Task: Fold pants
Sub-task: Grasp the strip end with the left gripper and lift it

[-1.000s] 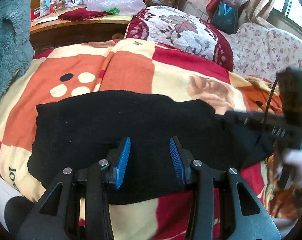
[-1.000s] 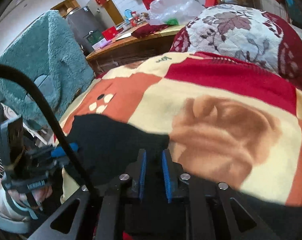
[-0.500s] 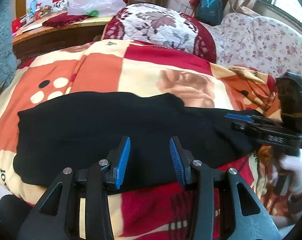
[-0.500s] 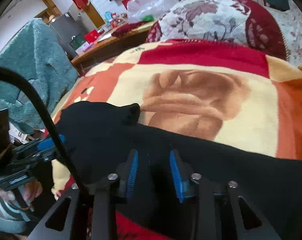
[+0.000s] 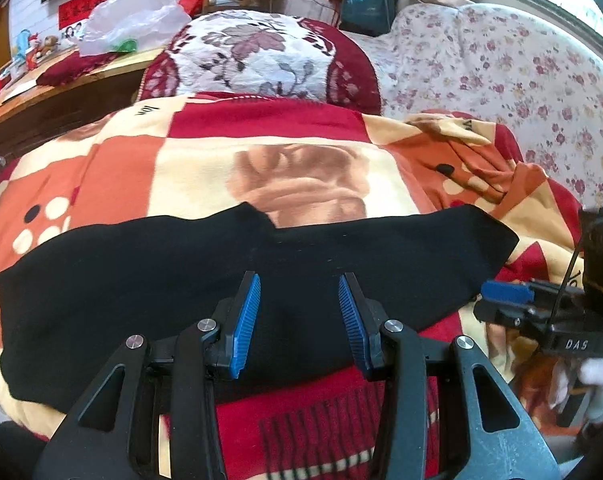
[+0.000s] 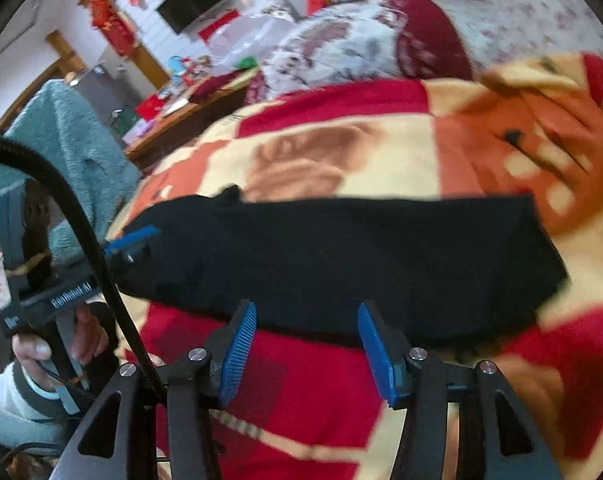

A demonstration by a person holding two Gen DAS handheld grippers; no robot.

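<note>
1. Left wrist view: patterned blanket (image 5: 189,168) covers the bed and fills most of the field. Checked red, orange and cream blocks, with a brown printed figure at centre. Soft, uneven surface; it rumples toward the far right.
2. Black pants (image 5: 149,280) lie flat across the blanket as one long horizontal band, already doubled lengthwise by the look of it. A small notch shows on the far edge near the middle. In the right wrist view the same band (image 6: 341,256) runs left to right, its right end squared off.
3. Left gripper (image 5: 299,320): jaws spread, blue pads hovering over the near middle of the pants, nothing between them. Contact with the cloth cannot be confirmed.
4. Right gripper (image 6: 307,350): jaws spread wide and empty, positioned just off the near edge of the pants, over red blanket. This view is motion-blurred.
5. Judgement on step in hand: both tools are free, so the next fold appears to need a fresh grasp. Likely an end-to-end fold, bringing one short end over to the other.
6. Technique note: pinch all layers at the two corners of one end, not the top layer only. Lift low, carry across, align edges before release. Avoid catching blanket pile in the pads; dark cloth hides layer edges, so approach from the visible border.
</note>
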